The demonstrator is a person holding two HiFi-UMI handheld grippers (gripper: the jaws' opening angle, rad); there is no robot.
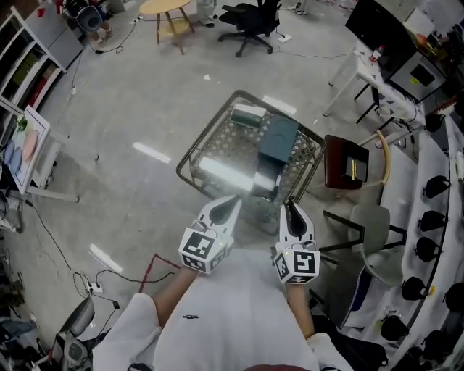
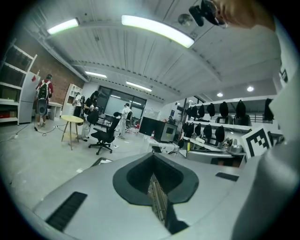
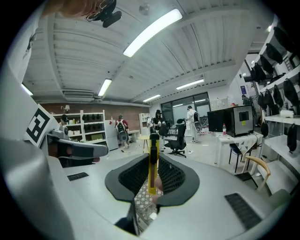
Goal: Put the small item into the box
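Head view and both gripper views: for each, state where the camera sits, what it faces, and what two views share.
Head view: on the person's head, steeply down at table and box; forearms, left gripper, right gripper show.
Left gripper view: on that gripper, along its shut, empty jaws into the room.
Right gripper view: on that gripper, along jaws shut on a yellow item.
Shared: black office chair.

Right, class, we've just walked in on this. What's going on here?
A person stands over a mesh table with tongs in each hand. The right tongs are shut on a slim yellow item. The left tongs are shut with nothing between them. Both are held close to the person's body, short of the table. The dark teal box lies on the table, and the item is not yet in it.
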